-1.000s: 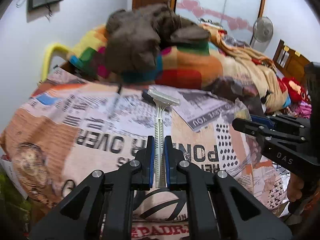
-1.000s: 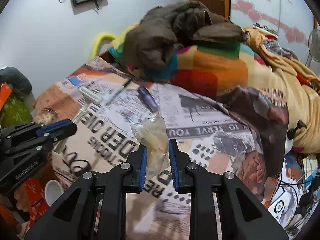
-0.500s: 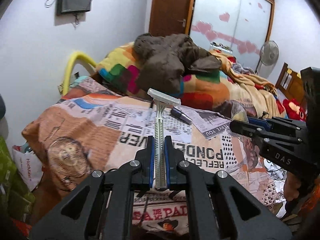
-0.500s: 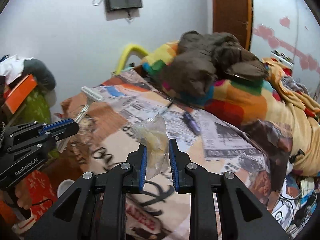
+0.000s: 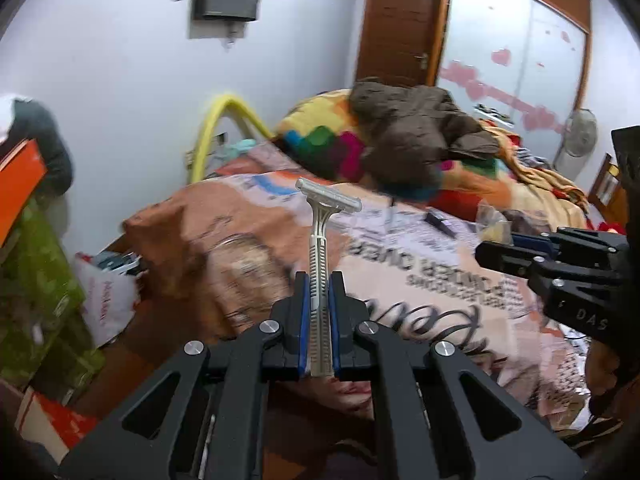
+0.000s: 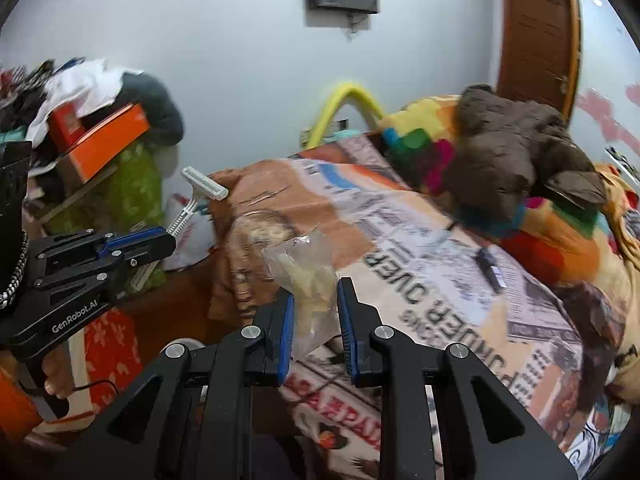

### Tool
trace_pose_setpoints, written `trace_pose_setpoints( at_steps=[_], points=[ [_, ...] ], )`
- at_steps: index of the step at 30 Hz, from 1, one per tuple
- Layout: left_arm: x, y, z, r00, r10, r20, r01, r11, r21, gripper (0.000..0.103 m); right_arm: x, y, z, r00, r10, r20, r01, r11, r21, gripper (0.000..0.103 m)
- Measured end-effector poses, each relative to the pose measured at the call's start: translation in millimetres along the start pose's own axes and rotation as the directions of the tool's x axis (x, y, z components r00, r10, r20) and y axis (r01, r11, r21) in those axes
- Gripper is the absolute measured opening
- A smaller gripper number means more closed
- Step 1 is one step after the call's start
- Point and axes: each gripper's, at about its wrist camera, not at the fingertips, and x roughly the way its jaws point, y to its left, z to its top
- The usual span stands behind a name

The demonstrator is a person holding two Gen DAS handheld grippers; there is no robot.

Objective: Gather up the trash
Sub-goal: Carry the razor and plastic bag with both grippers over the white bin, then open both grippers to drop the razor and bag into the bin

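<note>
My left gripper is shut on a white disposable razor, handle between the pads, head pointing up and forward; it also shows in the right wrist view. My right gripper is shut on a crumpled clear plastic bag with pale yellowish content, held above the near edge of the bed; the bag also shows in the left wrist view. Both grippers hang in the air off the bed's near left corner, the left one to the left of the right.
The bed has a newspaper-print cover, with a dark pen-like item lying on it. A brown garment lies on a colourful blanket behind. Left of the bed are a green pile with an orange box and a white bag.
Both grippers have pulled back and swung left away from the bed, each still holding its item. The room's left side and the wall now show.
</note>
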Motion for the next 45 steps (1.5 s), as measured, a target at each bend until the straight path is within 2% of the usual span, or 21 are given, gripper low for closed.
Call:
trace_pose_setpoints(
  at_steps=[5,10,17,23,29,35,37,41,45],
  points=[
    [-13.5,51.7,-21.7,0.998,0.062,-0.018,-0.063,0.995,-0.074,0.008,21.2,44.0,2.6,0.997,0.070,-0.038,-0.072,0.996,-0.048,0.019],
    [-26.3,103.2,-48.1,0.990,0.134,-0.048,-0.140,0.979,-0.148,0.008,41.5,90.9,-0.8,0.986,0.140,-0.091,-0.148,0.984,-0.095,0.019],
    [-41.8,160.2,-94.3,0.974,0.202,-0.106,-0.222,0.947,-0.230,0.008,73.6,154.7,-8.1,0.960,0.221,-0.171,-0.246,0.959,-0.143,0.019],
    [-45.3,198.9,-141.8,0.958,0.228,-0.173,-0.272,0.913,-0.305,0.008,103.2,195.4,-18.6,0.932,0.271,-0.242,-0.310,0.940,-0.143,0.019],
    [-31.6,239.7,-201.2,0.940,0.198,-0.277,-0.304,0.857,-0.416,0.008,144.1,227.0,-41.3,0.896,0.280,-0.346,-0.339,0.933,-0.122,0.019],
    [-10.5,267.6,-250.4,0.922,0.152,-0.357,-0.323,0.810,-0.489,0.008,196.2,245.6,-89.2,0.828,0.285,-0.483,-0.341,0.940,-0.029,0.019],
    [-3.9,272.1,-262.7,0.914,0.143,-0.379,-0.333,0.798,-0.502,0.008,209.6,250.2,-101.3,0.813,0.276,-0.513,-0.329,0.944,-0.013,0.019],
    [17.1,281.5,-293.6,0.902,0.051,-0.428,-0.313,0.760,-0.569,0.008,236.6,258.2,-120.0,0.784,0.268,-0.560,-0.305,0.952,0.028,0.019],
    [38.1,281.9,-311.5,0.884,0.019,-0.467,-0.319,0.754,-0.574,0.008,256.2,269.2,-129.7,0.764,0.257,-0.592,-0.299,0.954,0.028,0.019]
  ],
)
